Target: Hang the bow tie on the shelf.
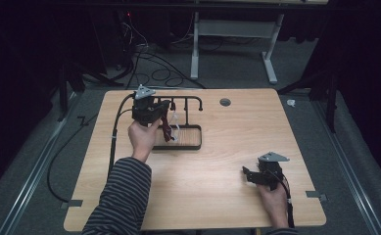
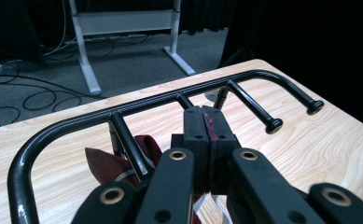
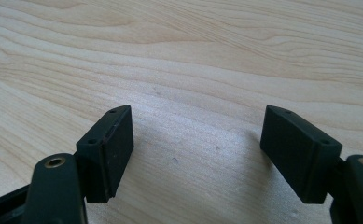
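L gripper up at the black hook rack on the far-left part of the table. In my left gripper view the jaws are pressed together, pinching a thin dark-red strip edge-on between the pads — that's the dark red cloth item, can't tell exactly what kind. The rest of it hangs below the jaws, bunched beside one of the rack's prongs, w/ something white at its lower end. From above, the cloth dangles from the gripper down toward the rack's flat tray base, over its left half. The rack's top bar curves around ahead of the jaws, pegs sticking out twd the right of that view.

R gripper is low at the near-right of the table, well apart from the rack. Its jaws are spread wide, nothing between them, just bare wood grain under the pads
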The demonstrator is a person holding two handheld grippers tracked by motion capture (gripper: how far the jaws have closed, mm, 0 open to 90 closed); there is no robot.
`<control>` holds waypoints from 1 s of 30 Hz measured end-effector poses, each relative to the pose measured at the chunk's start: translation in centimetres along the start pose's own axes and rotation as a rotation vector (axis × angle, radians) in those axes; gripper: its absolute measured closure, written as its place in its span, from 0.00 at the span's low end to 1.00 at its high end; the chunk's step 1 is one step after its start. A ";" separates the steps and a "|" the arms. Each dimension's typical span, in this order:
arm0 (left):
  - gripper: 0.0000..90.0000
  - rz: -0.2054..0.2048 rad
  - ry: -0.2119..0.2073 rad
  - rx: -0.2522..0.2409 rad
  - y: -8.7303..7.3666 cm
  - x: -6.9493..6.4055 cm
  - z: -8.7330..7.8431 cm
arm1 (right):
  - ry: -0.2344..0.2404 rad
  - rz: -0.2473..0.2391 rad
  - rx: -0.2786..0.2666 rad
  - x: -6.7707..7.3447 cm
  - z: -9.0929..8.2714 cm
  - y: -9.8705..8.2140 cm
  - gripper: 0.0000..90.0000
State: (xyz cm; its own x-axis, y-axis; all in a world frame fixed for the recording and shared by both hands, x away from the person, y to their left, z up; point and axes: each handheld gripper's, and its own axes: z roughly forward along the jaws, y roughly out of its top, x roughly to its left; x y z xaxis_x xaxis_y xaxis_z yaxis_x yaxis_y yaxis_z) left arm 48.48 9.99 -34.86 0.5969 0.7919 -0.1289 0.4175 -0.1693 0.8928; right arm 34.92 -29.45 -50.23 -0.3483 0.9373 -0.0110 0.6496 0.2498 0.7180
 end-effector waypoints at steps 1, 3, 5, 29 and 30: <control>0.99 -0.001 0.001 0.000 0.0 0.0 0.1 | 0.000 0.000 0.000 0.0 0.0 0.0 0.30; 0.99 -0.004 0.003 0.001 0.0 0.1 0.2 | 0.000 0.000 0.000 0.0 0.0 0.0 0.30; 0.99 -0.002 0.005 0.002 0.0 0.1 0.2 | -0.001 0.000 0.001 0.0 0.0 0.0 0.30; 0.84 0.043 -0.015 0.038 -0.6 -0.4 -1.5 | 0.001 -0.001 0.001 0.0 0.0 0.0 0.30; 0.84 0.043 -0.015 0.038 -0.6 -0.4 -1.5 | 0.001 -0.001 0.001 0.0 0.0 0.0 0.30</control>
State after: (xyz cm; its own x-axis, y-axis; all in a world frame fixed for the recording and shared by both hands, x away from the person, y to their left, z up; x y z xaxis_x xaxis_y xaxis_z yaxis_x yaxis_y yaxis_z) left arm 46.90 10.65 -34.69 0.6248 0.7747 -0.0971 0.4169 -0.2258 0.8804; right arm 34.90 -29.46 -50.22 -0.3497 0.9368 -0.0106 0.6502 0.2508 0.7172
